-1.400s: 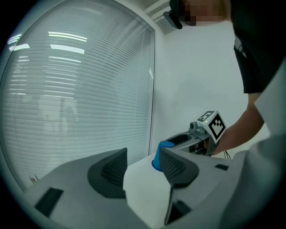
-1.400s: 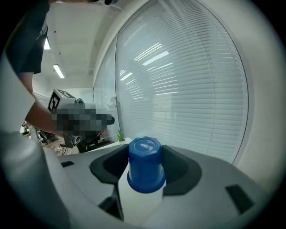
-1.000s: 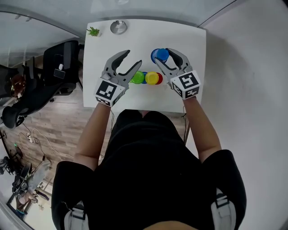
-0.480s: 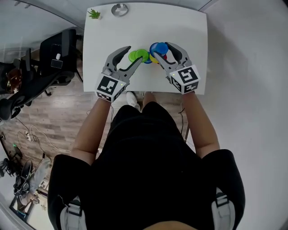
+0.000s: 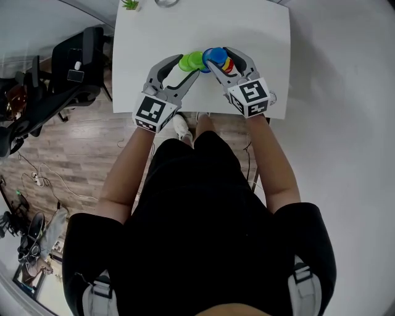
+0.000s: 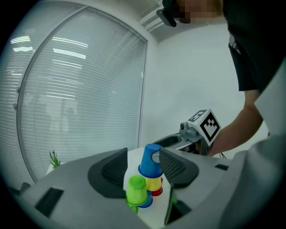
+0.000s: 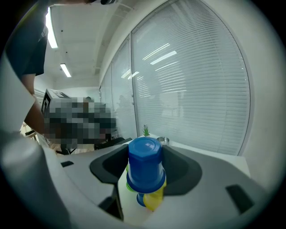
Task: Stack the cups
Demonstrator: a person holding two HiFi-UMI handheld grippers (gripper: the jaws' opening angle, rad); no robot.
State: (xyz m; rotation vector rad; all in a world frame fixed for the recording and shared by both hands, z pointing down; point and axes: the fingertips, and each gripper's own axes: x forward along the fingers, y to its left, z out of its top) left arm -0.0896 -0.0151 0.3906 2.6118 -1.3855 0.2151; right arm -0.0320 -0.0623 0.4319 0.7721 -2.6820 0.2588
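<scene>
My right gripper [image 5: 221, 58] is shut on an upside-down blue cup [image 5: 214, 54], which hangs just over the group of cups on the white table [image 5: 148, 37]. In the right gripper view the blue cup [image 7: 144, 165] fills the gap between the jaws, with a yellow cup [image 7: 154, 200] under it. My left gripper [image 5: 185, 71] is open, and a green cup [image 6: 136, 190] stands upside down in front of its jaws, touching neither pad. The green cup rests over another blue cup [image 6: 146, 203], beside a yellow cup [image 6: 154, 182] and a red cup [image 6: 157, 192]. The held blue cup [image 6: 150, 162] shows above them.
A small green plant [image 5: 129, 4] and a round metal dish [image 7: 163, 140] stand at the table's far edge. An office chair [image 5: 74, 62] is on the wood floor to the table's left. Window blinds [image 6: 80, 89] lie beyond the table.
Both grippers have come in and down to the cups. The blue cup, earlier held beyond the row, now hangs over the yellow cup. The left jaws now flank the green cup.
</scene>
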